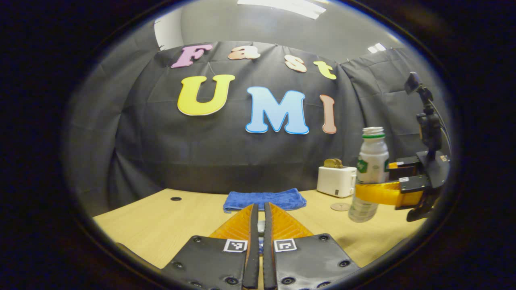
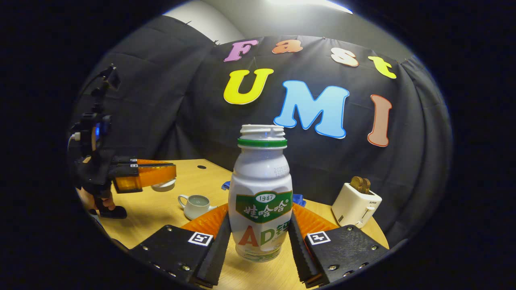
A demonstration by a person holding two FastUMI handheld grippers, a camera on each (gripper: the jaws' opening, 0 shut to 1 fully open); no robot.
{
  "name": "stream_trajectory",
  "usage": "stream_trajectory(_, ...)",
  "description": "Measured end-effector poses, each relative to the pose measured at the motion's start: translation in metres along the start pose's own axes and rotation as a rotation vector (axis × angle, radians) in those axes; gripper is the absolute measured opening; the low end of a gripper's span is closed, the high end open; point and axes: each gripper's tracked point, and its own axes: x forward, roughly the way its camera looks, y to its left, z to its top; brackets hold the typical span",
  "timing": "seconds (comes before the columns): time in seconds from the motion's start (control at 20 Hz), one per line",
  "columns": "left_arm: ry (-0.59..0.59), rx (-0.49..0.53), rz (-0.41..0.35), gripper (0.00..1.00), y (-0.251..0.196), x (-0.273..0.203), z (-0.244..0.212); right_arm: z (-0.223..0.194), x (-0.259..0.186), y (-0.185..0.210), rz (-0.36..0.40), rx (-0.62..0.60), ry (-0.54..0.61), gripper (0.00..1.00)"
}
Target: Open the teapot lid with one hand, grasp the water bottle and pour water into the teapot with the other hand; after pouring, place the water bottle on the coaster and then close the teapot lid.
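Note:
A white bottle (image 2: 261, 189) with a green label and green neck ring, uncapped and upright, sits between the fingers of my right gripper (image 2: 260, 211), which is shut on its body. In the left gripper view the same bottle (image 1: 371, 169) hangs at the right in the right gripper (image 1: 360, 192), just right of a small round coaster (image 1: 340, 206). I cannot tell whether its base touches the table. The small white teapot (image 2: 195, 205) stands open with liquid inside. My left gripper (image 2: 171, 174) holds the white lid (image 2: 163, 186) above and left of the teapot. The left gripper (image 1: 261, 207) looks closed on a small pale part.
A white toaster (image 1: 336, 181) with toast stands at the back right of the wooden table (image 1: 161, 225); the right gripper view has the toaster (image 2: 356, 205) at its right. A folded blue towel (image 1: 264, 199) lies at the back middle. A cable hole (image 1: 175, 198) marks the left.

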Motion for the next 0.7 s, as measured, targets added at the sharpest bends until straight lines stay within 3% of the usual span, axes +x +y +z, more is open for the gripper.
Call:
stream_trajectory(0.05, 0.008, -0.003, 0.004, 0.10, 0.001, 0.012, -0.001, -0.002, -0.007, -0.010, -0.020, 0.005, -0.013, 0.70)
stream_trajectory(0.2, 0.038, -0.021, 0.016, 0.14, 0.003, 0.041, -0.013, -0.015, -0.024, -0.031, -0.057, 0.025, -0.012, 0.70)
stream_trajectory(0.25, 0.051, -0.018, 0.023, 0.10, 0.005, 0.050, -0.020, -0.022, -0.028, -0.038, -0.061, 0.044, -0.003, 0.70)
stream_trajectory(0.35, 0.091, -0.013, 0.033, 0.14, 0.005, 0.065, -0.041, -0.034, -0.027, -0.049, -0.065, 0.081, 0.014, 0.70)
stream_trajectory(0.4, 0.110, -0.010, 0.031, 0.10, 0.003, 0.072, -0.050, -0.039, -0.028, -0.054, -0.074, 0.095, 0.021, 0.70)
stream_trajectory(0.7, 0.164, 0.035, 0.036, 0.14, 0.001, 0.093, -0.079, -0.061, -0.026, -0.066, -0.092, 0.097, 0.062, 0.70)
